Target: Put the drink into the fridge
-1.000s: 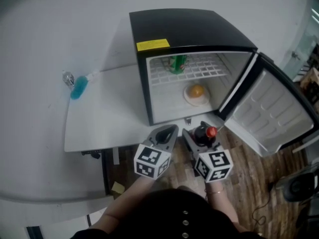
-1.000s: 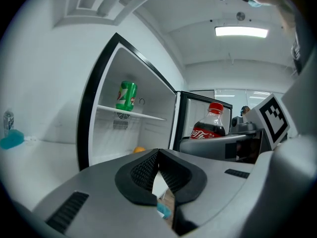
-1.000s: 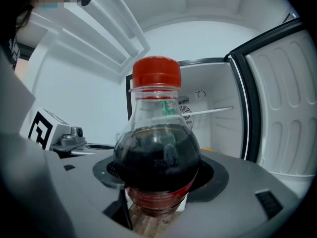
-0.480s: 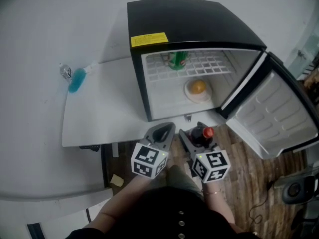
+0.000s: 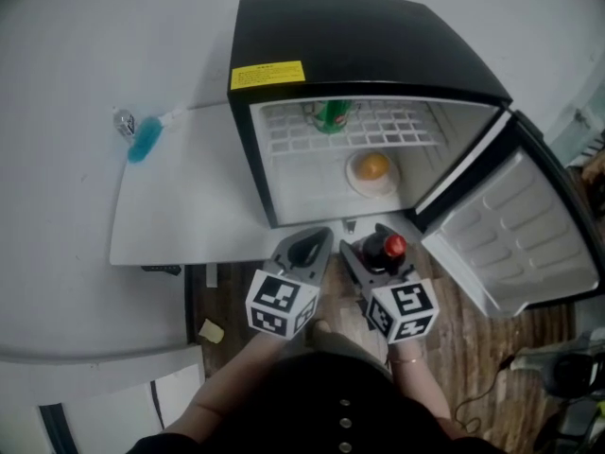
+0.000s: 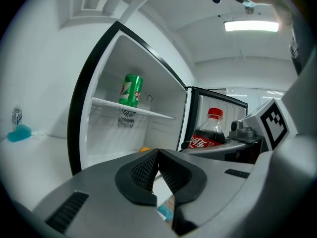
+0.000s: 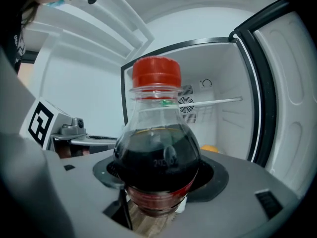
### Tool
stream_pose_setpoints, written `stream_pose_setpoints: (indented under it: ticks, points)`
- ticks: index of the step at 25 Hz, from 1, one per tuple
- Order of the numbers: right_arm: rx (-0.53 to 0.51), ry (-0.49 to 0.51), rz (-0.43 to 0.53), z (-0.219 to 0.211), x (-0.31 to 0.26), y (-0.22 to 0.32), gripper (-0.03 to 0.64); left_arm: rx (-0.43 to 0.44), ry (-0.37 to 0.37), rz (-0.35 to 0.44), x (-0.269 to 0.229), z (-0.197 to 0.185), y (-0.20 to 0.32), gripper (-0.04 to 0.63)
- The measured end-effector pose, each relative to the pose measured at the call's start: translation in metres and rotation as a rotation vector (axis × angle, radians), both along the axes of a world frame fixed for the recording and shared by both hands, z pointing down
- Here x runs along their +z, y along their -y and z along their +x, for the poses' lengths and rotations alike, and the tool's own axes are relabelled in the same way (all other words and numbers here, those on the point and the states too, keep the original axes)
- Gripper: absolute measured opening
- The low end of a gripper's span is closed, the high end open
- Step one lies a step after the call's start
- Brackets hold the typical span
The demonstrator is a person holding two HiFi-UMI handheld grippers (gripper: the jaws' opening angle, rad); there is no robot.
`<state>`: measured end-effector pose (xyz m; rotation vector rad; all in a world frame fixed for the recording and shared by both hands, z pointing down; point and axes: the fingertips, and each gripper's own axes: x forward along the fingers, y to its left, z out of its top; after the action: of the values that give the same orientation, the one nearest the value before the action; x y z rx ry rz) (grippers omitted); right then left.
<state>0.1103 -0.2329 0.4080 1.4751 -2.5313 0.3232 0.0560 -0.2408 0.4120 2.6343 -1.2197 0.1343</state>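
Cola bottle [image 7: 157, 148] stands upright, clamped in my right gripper [image 5: 378, 256], just in front of the open fridge [image 5: 359, 45] and outside it. My left gripper [image 5: 304, 252], also before the fridge, has its jaws pressed together on nothing.

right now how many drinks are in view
2. A cola bottle is clamped in the right tool, in front of the open fridge; a green can stands on the fridge's upper shelf. Others could be hidden from these views.

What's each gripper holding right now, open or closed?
Left gripper: closed, empty.
Right gripper: closed on the cola bottle.
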Motion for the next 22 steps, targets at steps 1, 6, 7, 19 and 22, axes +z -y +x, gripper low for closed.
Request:
stream_pose_setpoints:
  ticks: [1,6,7,19,22]
  points:
    - [0.004,-0.004,0.001,0.004,-0.001,0.002,0.318,-0.003,0.001,-0.001,0.000,0.002,0.001,0.006]
    - [-0.010,-0.016,0.007,0.010,0.001,0.014,0.318,-0.018,0.016,-0.004,0.003,0.005,0.008,0.006]
    - [-0.019,-0.024,0.008,0.010,0.002,0.016,0.318,-0.018,0.021,-0.001,0.004,0.005,0.010,0.006]
    - [-0.111,-0.077,0.004,-0.009,0.015,0.044,0.318,-0.031,0.056,-0.037,0.029,-0.009,0.036,0.006]
    - [-0.118,-0.069,-0.001,-0.013,0.021,0.052,0.318,-0.024,0.061,-0.030,0.032,-0.010,0.040,0.006]
